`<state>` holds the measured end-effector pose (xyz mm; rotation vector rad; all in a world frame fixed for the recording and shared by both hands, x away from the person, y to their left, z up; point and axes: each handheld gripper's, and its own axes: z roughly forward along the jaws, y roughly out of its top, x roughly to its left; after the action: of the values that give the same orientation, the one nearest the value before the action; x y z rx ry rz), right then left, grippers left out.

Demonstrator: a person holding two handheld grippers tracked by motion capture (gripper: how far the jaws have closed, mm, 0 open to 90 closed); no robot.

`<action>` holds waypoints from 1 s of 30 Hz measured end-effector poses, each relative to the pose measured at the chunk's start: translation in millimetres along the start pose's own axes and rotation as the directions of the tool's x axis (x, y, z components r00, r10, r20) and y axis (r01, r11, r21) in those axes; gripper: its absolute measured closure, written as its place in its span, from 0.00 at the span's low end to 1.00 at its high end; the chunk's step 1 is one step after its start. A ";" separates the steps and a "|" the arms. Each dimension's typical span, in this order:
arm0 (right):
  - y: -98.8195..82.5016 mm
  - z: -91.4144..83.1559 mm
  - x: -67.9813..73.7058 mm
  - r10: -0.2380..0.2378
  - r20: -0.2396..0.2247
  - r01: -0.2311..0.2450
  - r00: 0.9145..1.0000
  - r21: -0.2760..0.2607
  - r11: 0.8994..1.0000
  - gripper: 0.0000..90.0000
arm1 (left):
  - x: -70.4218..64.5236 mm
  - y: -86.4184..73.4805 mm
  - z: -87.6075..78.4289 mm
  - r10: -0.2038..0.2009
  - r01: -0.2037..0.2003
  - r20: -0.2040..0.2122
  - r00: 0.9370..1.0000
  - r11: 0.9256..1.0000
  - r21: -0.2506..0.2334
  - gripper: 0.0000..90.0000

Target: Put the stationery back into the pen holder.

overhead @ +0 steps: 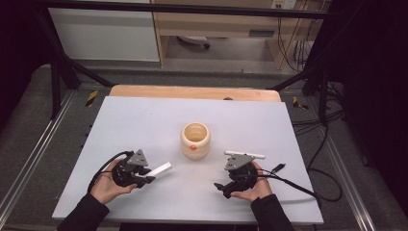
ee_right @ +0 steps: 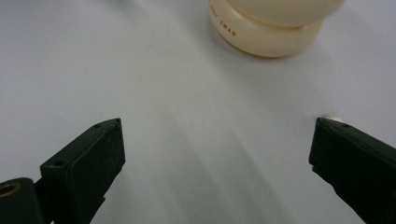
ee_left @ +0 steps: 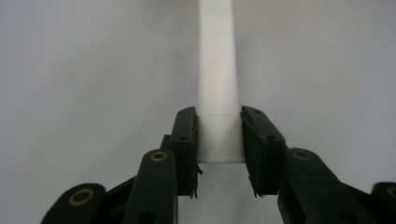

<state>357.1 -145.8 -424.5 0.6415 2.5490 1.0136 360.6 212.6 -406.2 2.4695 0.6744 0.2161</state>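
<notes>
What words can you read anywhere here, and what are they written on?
"SWAN": small red letters on the lower bulge of the cream pot, in the right gripper view. The letters just before it are cut off and cannot be read.
The sticker on the wooden cabinet in the high view is too small to read.

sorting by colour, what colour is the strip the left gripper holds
White: the strip is plain white between the left gripper pads, clearest in the left gripper view.
</notes>
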 end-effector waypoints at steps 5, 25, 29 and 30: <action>11.3 3.7 6.9 -0.072 0.014 0.072 0.997 -0.002 0.997 0.05 | -5.0 6.3 2.5 0.009 -0.009 0.007 1.000 1.000 0.003 0.74; 34.1 8.5 21.4 -0.271 0.059 0.270 0.961 0.038 0.962 0.08 | -20.1 38.7 13.4 0.050 -0.050 0.054 0.997 0.999 0.008 0.74; 36.8 9.0 24.3 -0.304 0.065 0.302 0.950 0.041 0.952 0.08 | -21.9 44.2 15.0 0.050 -0.051 0.056 0.997 0.999 0.017 0.74; 37.8 9.1 24.9 -0.322 0.069 0.320 0.944 0.045 0.946 0.08 | -22.6 45.5 15.2 0.051 -0.052 0.057 0.997 0.998 0.019 0.74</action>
<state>350.9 -103.4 -407.3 0.2517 2.4999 0.8191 364.7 161.3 -393.4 2.5049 0.5920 0.1592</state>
